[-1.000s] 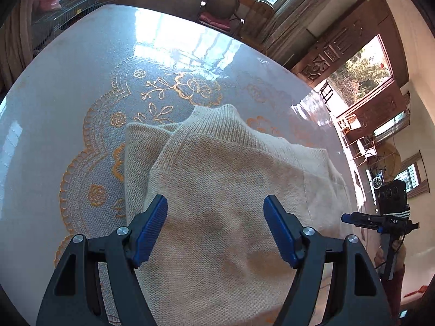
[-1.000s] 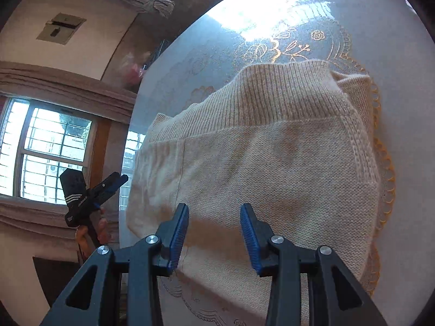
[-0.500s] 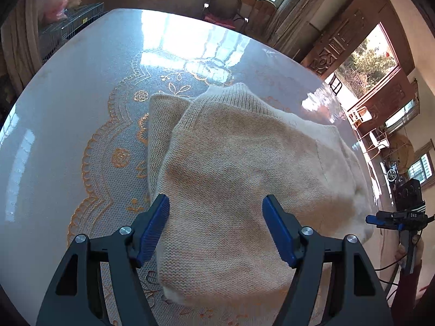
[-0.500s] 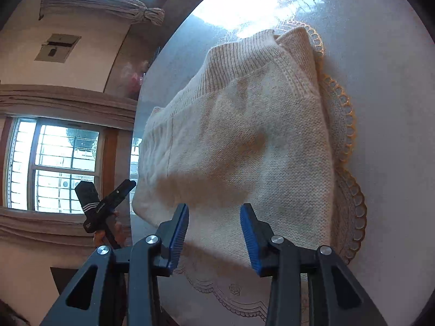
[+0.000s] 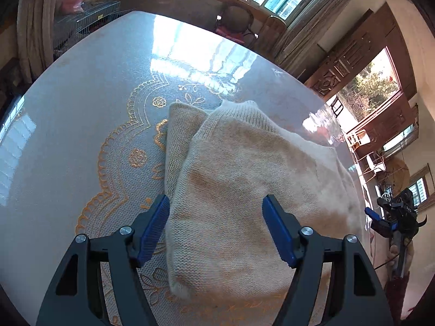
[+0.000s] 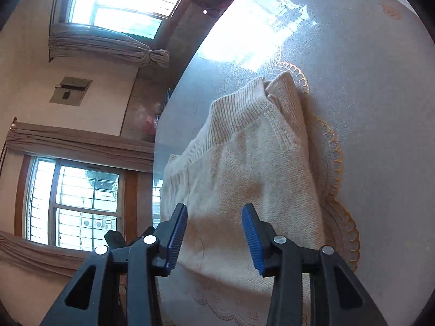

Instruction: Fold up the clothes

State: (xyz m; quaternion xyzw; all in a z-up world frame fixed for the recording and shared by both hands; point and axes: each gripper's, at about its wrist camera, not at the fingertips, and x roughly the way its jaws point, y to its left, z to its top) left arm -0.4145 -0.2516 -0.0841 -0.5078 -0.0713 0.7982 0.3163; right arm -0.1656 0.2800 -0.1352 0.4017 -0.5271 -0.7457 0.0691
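Observation:
A cream knitted sweater [image 5: 244, 190] lies folded in a thick stack on the table, its ribbed edge at the far side. My left gripper [image 5: 217, 231] is open and empty, held above the sweater's near end. My right gripper [image 6: 214, 236] is open and empty above the sweater [image 6: 250, 179] at its other side. The right gripper also shows at the right edge of the left wrist view [image 5: 391, 220], beyond the table rim.
The round table [image 5: 81, 95] has a glossy cover with a gold lace pattern [image 5: 130, 141] under the sweater. Chairs [image 5: 236, 24], windows and a wooden door [image 5: 367, 87] stand around the room. The table edge [image 6: 163, 141] runs close to the sweater's left side.
Both grippers have drawn back and risen from the sweater, so it looks smaller and farther. The sweater lies still. Both grippers stay open.

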